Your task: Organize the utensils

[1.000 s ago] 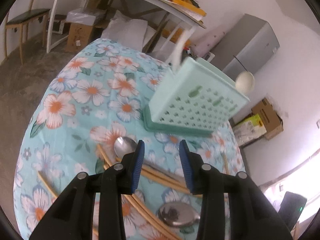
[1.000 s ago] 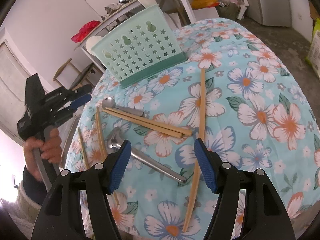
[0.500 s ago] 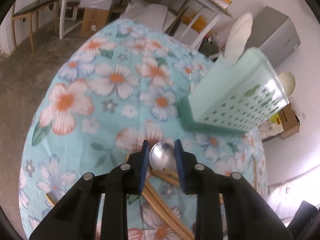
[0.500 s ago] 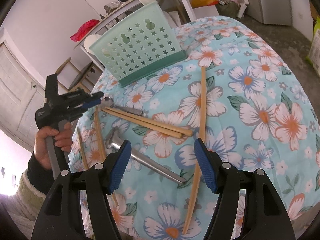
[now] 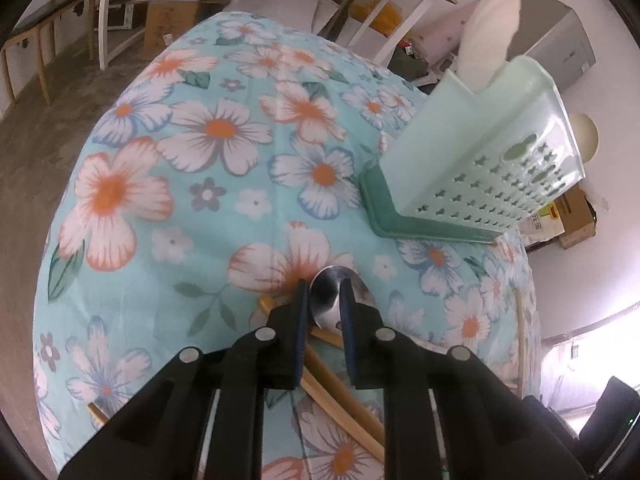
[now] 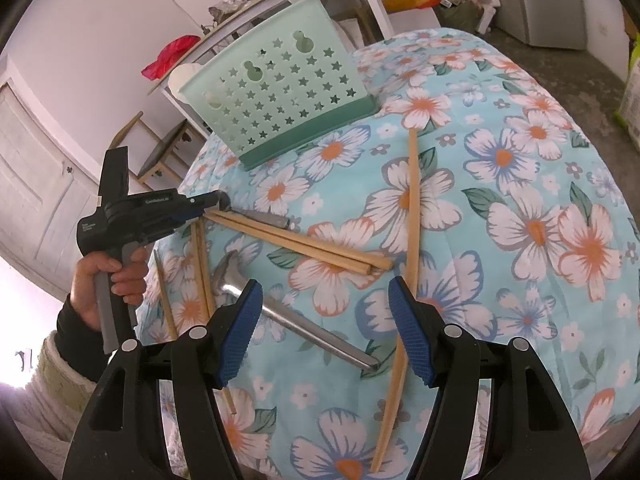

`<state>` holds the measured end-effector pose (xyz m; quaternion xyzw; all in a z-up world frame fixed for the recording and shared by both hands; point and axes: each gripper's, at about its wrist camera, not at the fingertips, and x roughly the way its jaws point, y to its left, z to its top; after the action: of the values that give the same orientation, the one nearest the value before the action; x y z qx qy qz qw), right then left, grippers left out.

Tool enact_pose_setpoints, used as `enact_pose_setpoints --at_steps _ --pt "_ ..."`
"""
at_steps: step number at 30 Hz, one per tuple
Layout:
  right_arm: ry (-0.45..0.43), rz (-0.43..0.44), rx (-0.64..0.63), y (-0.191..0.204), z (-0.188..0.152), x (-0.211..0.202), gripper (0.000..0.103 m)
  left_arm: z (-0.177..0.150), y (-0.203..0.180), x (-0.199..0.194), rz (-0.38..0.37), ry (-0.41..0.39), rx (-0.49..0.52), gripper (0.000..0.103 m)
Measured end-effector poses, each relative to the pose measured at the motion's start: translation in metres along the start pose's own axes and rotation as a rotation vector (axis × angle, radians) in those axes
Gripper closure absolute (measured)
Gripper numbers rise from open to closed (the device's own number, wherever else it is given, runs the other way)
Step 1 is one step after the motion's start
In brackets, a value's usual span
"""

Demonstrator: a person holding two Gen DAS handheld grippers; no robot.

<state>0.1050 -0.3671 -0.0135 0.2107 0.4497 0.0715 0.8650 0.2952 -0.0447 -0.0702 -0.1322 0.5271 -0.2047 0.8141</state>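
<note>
- While your left gripper (image 5: 323, 300) points down at the floral tablecloth (image 5: 192, 184), its jaws have just been closing, and the bowl of a metal spoon (image 5: 326, 294) sits between the blue pads, which look to press on both its sides.
- From the right wrist view you see this same left gripper (image 6: 218, 202) at the spoon's bowl end, with the spoon handle (image 6: 264, 218) lying on the cloth toward the right.
- Your left hand (image 6: 108, 280) grips the tool's handle at the table edge.
- Your right gripper (image 6: 324, 320) hovers with jaws well apart and nothing between them.
- Below it lies a second metal spoon (image 6: 288, 320), and a long chopstick (image 6: 410, 216) passes just beside its handle end.
- A pair of chopsticks (image 6: 304, 246) lies next to the gripped spoon.
- At the far side stands the green utensil basket (image 6: 280, 92), upright, with white spoons (image 5: 490, 36) sticking out of it.
</note>
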Motion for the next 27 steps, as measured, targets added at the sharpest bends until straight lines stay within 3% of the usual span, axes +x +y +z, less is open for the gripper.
enact_pose_setpoints --at_steps 5,15,17,23,27 --pt "0.004 -0.004 -0.008 0.002 0.002 0.001 0.04 0.003 0.003 -0.002 -0.027 -0.022 -0.019 0.098" --pt "-0.008 -0.021 -0.077 0.016 0.005 0.006 0.04 0.009 -0.005 -0.038 -0.056 -0.203 -0.037 0.101" --pt "-0.009 -0.031 -0.132 0.026 0.006 0.011 0.041 0.009 -0.006 -0.049 -0.057 -0.248 -0.036 0.102" --pt "0.02 -0.103 -0.383 0.063 -0.004 0.03 0.057 0.007 -0.007 -0.083 -0.029 -0.355 -0.029 0.101" --pt "0.063 -0.15 -0.574 0.083 -0.019 0.042 0.057 0.003 -0.001 -0.1 -0.017 -0.398 -0.039 0.101"
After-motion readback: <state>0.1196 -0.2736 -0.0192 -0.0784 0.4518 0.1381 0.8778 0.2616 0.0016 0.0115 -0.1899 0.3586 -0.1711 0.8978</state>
